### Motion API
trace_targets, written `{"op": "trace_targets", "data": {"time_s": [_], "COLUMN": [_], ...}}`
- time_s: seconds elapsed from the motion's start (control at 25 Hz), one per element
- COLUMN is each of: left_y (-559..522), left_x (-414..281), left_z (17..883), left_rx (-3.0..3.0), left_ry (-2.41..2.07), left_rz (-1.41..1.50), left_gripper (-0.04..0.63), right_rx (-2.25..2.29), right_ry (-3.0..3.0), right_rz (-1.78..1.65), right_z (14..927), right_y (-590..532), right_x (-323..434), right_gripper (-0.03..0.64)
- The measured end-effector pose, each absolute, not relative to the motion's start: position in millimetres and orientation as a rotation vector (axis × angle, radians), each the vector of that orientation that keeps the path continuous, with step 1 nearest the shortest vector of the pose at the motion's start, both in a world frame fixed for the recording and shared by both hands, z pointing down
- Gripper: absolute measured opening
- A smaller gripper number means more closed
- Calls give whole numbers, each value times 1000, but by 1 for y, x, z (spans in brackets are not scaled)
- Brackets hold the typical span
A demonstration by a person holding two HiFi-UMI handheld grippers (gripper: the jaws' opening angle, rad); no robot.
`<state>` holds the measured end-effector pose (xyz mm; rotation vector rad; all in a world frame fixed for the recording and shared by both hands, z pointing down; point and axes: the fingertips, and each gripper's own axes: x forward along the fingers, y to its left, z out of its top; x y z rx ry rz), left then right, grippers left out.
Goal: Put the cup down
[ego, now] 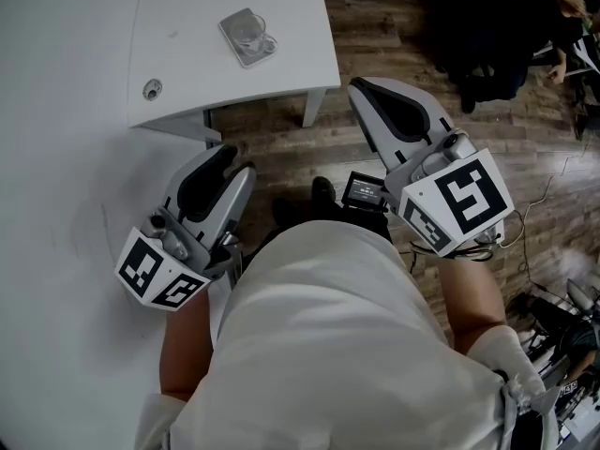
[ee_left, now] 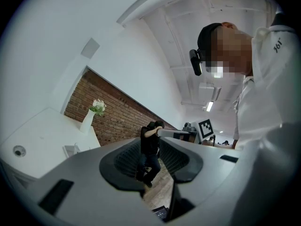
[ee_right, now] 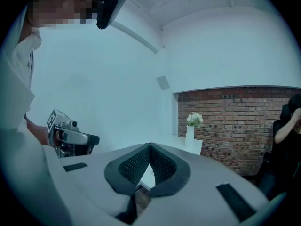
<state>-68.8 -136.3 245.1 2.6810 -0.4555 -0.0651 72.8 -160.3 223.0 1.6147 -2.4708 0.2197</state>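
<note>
A clear glass cup [ego: 251,32] stands on a small grey square coaster [ego: 236,45] on the white table [ego: 281,7], far from both grippers. In the left gripper view the cup [ee_left: 70,149] shows small on the table top. My left gripper [ego: 239,160] is held close to my body below the table's edge, its jaws slightly apart with nothing between them [ee_left: 149,140]. My right gripper [ego: 367,87] hangs over the wooden floor right of the table leg, shut and empty [ee_right: 150,146].
A round grommet [ego: 152,89] sits near the table's front corner. A white vase with flowers [ee_right: 190,134] stands before a brick wall [ee_right: 235,121]. A person in black [ee_left: 149,149] sits further off. Cables and gear [ego: 562,326] lie on the floor at right.
</note>
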Motion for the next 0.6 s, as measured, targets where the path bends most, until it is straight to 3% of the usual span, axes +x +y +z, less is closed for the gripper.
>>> {"op": "trace_targets", "data": {"time_s": [0.6], "left_y": [-136], "left_x": [-67], "left_z": [246], "left_rx": [2675], "left_ry": [-432], "left_rz": [-47], "left_gripper": [129], "right_rx": [1642], "right_ry": [-2457], "right_rz": [206], "right_z": [221], "right_y": [-159], "right_x": [74], "right_gripper": [11]}}
